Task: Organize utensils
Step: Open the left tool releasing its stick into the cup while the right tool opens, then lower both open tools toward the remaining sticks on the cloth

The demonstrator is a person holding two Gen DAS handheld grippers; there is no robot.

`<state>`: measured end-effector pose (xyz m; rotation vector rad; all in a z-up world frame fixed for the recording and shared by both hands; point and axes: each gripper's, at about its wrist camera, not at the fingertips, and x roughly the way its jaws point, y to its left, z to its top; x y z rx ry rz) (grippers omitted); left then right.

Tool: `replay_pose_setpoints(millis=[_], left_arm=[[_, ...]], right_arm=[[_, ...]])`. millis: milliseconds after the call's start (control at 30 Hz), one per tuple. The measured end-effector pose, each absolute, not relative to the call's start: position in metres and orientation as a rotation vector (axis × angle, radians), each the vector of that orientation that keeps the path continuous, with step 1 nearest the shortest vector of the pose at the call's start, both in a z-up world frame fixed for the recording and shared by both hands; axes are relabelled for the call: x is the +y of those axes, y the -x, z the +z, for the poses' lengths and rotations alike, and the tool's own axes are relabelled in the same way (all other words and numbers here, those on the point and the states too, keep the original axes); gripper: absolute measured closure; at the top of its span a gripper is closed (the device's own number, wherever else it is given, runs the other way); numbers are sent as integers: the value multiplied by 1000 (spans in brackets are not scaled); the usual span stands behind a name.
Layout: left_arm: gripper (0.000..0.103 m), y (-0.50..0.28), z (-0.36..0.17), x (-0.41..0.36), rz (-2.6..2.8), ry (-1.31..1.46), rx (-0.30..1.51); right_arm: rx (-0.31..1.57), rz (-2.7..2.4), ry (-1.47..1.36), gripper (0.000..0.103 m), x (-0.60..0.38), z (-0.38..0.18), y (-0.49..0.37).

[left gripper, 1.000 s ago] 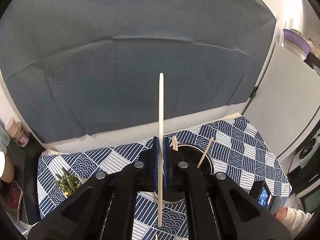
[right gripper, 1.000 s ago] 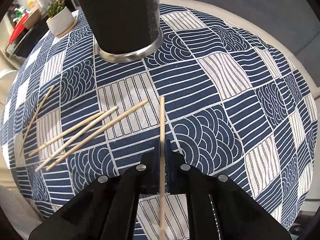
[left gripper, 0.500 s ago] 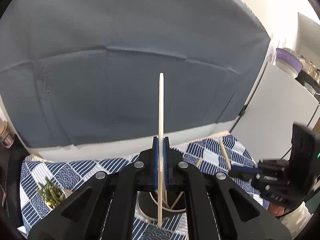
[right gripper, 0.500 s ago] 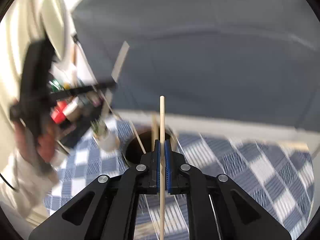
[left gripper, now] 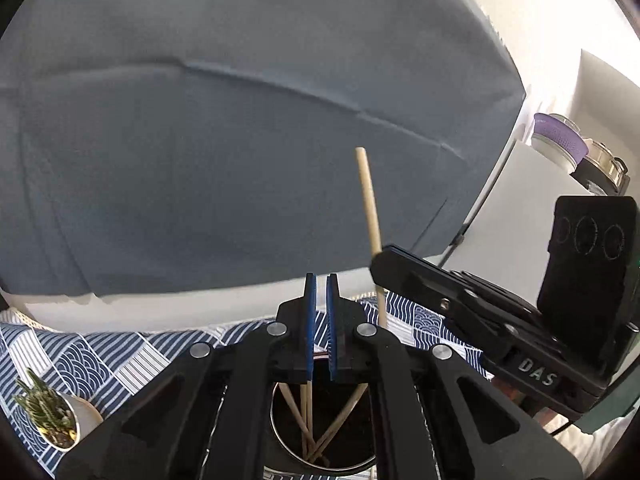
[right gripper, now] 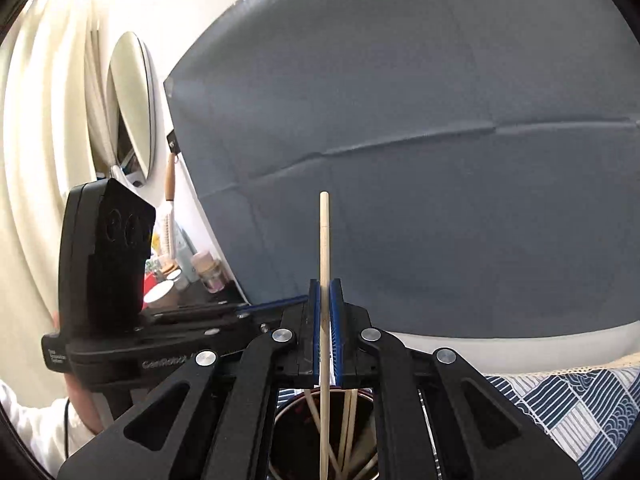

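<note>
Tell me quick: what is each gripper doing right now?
Left gripper: closed to a slit, holding nothing.
Right gripper: closed on a chopstick, upright over the cup.

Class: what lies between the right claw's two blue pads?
A wooden chopstick, upright, its lower end over the dark cup; the right wrist view shows it.

This looks like a home. A blue-and-white patterned tablecloth (left gripper: 100, 356) covers the surface, with a small potted succulent (left gripper: 48, 420) on it. An oval wall mirror (right gripper: 134, 108) and cream curtains (right gripper: 44, 160) stand nearby.
</note>
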<state>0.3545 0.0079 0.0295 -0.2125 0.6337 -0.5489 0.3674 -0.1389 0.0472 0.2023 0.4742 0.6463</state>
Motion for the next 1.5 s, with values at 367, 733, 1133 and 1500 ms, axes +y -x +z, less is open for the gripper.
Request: replay_pose_setpoints(millis=[367,733,1133,1500], left_arm=[[61,-338,29,26,-495,157,617],[16,-292,17,51,-367,153,690],[8,-217,-16,61,-281,141,806],[7,-162,-75,66,-234,102,948]], right_arm=[[568,607,-223,94,-143,18,-370],[657,539,-188,23,-165,23,-333],[784,533,-79,16,-165,6,-262],[972,513,-36,15,-171,-44,-207]])
